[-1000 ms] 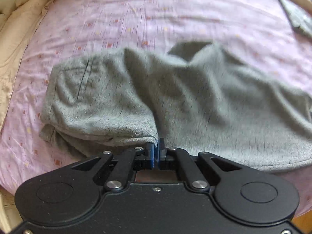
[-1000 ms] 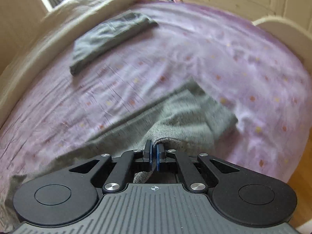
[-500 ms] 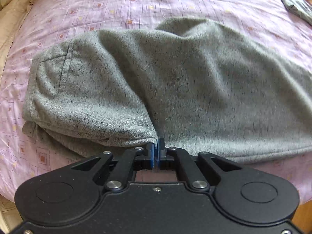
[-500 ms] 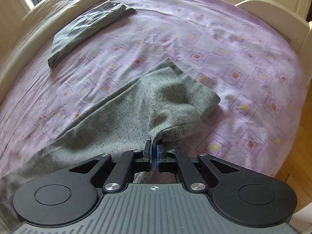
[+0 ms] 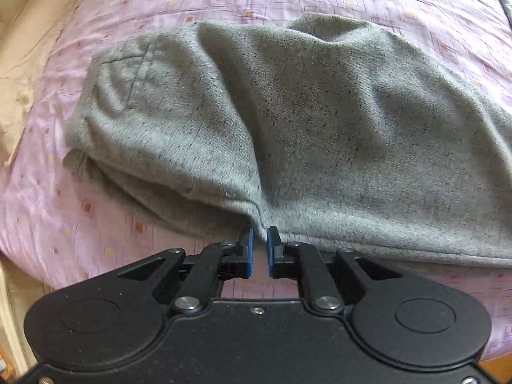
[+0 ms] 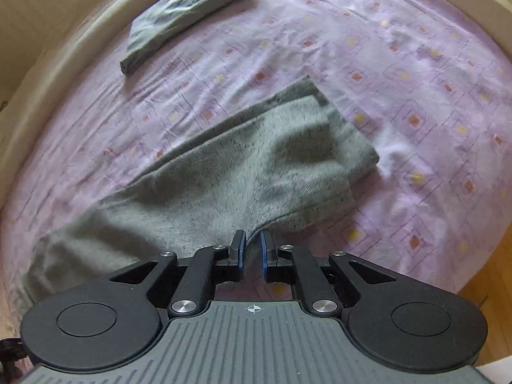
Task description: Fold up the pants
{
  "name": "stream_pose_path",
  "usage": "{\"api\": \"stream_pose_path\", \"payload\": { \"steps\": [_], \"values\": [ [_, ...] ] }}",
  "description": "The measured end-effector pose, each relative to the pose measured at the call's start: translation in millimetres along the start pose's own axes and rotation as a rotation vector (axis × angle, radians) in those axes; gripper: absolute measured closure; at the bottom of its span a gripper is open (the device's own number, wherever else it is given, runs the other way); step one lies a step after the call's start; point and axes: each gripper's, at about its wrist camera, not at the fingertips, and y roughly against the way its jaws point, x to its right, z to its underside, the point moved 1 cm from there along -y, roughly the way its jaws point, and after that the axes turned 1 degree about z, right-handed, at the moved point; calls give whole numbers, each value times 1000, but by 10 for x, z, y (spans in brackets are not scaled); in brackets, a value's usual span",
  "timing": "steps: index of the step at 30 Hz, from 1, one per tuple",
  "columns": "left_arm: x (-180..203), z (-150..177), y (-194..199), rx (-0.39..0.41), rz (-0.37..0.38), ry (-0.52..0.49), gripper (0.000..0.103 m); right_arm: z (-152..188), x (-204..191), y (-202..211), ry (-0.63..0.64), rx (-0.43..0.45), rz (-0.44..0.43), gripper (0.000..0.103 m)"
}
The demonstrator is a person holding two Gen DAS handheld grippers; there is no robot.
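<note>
The grey pants are laid across the pink patterned bedsheet, folded lengthwise with one leg over the other. In the left wrist view the waist end with a stitched pocket is seen at upper left, and the body of the fabric is spread to the right. The left gripper is held just at the near edge of the pants, where a fold of the cloth comes down to a point right at the fingertips. Its jaws are opening to a narrow gap, and bare sheet is seen between the blue pads; the cloth is not pinched by them.

In the right wrist view the leg end of the pants is seen spread ahead, with the hem corners to the upper right. The right gripper is held at the near edge of that leg, and its jaws are likewise opening to a narrow gap, with the cloth edge lying just ahead of the tips and not clamped. A second folded grey garment is seen well apart, near the far edge of the bed
</note>
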Motion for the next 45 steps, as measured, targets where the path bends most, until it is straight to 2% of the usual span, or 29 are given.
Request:
{"api": "stream_pose_path", "payload": {
  "steps": [4, 8, 12, 19, 21, 22, 26, 28, 31, 33, 34, 37, 38, 40, 45],
  "values": [
    [133, 142, 241, 52, -38, 37, 85, -408, 255, 62, 10, 53, -62, 89],
    [348, 128, 426, 106, -43, 70, 85, -749, 451, -253, 17, 38, -83, 88],
    [618, 186, 643, 156, -18, 71, 84, -895, 550, -619, 34, -50, -93, 77],
    [1126, 299, 832, 175, 20, 32, 84, -929, 598, -841, 28, -104, -129, 76],
    [1223, 330, 810, 170, 22, 16, 84, -921, 600, -817, 40, -107, -161, 83],
    [1280, 350, 806, 166, 18, 6, 84, -928, 560, -764, 72, -100, -156, 101],
    [1367, 401, 820, 173, 11, -6, 84, -1022, 231, -296, 316, 52, -46, 103],
    [1403, 411, 812, 172, 12, -10, 84, -1157, 196, -267, 342, 95, -11, 103],
    [1474, 422, 786, 170, 9, -29, 84, -1320, 321, -450, 251, 7, -101, 99],
    [1510, 438, 790, 174, 8, -38, 84, -1277, 362, -557, 233, -46, -129, 93],
    [1520, 447, 797, 176, 8, -40, 84, -1240, 385, -586, 232, -59, -132, 89],
    [1529, 481, 795, 168, 9, -39, 84, -1057, 445, -656, 214, -99, -129, 86],
    [1528, 490, 785, 162, 8, -38, 84, -1008, 466, -684, 210, -113, -123, 78],
    [1531, 515, 761, 151, 3, -42, 84, -926, 490, -724, 211, -130, -115, 72],
    [1556, 552, 742, 144, -8, -67, 84, -868, 532, -748, 176, -134, -123, 72]
  ]
}}
